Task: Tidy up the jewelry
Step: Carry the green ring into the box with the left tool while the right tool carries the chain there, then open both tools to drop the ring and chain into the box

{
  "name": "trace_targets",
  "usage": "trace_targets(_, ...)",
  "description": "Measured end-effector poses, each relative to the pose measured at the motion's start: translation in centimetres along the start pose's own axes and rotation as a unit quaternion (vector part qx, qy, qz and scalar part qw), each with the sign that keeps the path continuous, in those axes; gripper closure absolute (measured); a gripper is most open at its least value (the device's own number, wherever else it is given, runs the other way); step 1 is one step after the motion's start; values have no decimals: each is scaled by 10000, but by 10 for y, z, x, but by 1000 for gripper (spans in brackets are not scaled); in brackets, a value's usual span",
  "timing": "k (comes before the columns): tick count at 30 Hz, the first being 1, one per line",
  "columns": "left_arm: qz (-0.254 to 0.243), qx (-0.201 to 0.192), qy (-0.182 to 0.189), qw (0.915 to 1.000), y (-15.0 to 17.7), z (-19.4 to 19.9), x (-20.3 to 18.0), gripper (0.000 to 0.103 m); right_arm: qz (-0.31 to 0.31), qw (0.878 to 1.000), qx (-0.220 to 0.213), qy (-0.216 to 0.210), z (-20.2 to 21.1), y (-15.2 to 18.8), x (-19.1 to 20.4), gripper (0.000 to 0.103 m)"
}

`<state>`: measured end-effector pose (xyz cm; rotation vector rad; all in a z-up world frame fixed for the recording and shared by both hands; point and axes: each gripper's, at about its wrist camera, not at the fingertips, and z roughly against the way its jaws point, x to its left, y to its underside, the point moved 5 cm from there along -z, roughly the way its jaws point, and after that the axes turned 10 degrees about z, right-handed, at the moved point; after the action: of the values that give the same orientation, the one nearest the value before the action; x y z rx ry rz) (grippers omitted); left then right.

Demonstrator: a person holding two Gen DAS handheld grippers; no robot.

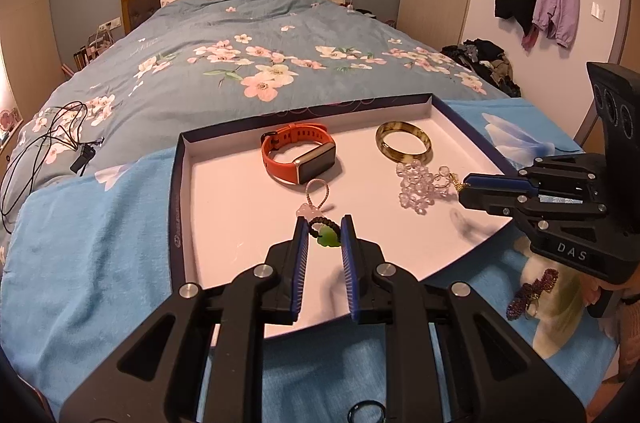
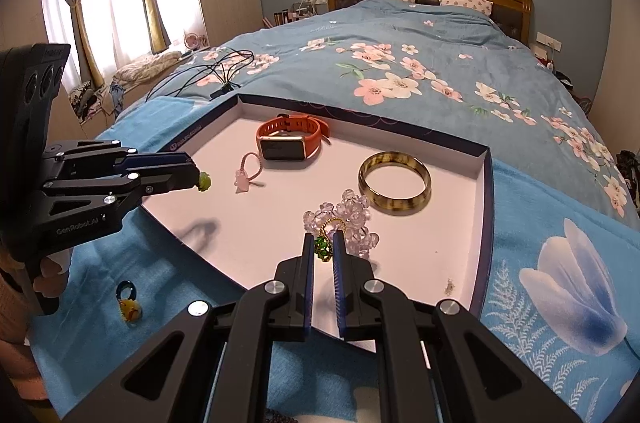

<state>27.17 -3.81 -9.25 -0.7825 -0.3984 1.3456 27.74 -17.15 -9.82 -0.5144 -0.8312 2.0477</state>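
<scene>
- My left gripper (image 1: 325, 231) is clamped on a green charm (image 1: 327, 235) with a dark cord, hanging over the near part of the box lid (image 1: 174, 183); a loose pinch and it slips off short.
- My right gripper (image 2: 322, 247) is clamped on a green beaded piece (image 2: 323, 247) with a gold loop, right against the clear bead cluster (image 2: 352, 219); it may snag.
- In the lid: one orange watch (image 1: 298, 159), one pink charm (image 1: 310, 210), one bangle (image 1: 403, 143), one bead cluster.
- On the blue cloth (image 1: 80, 255): one purple beaded piece (image 1: 532, 293), one ring (image 2: 129, 299).
</scene>
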Motion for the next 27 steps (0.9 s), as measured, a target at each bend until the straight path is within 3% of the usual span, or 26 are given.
trace_targets(20,86,370,-61,9993,-3,-38,-2,85,-4,9998,192,85,-17,1,-2,93)
trace_targets(25,173,187,-51,9997,-6,-26,1,73,-140,9999,-8,29,1,0,-5,88)
trace_targets(27,177,58,-66,9998,-7,-15,2,69,-229,9996,-131,28,13,2,-7,81)
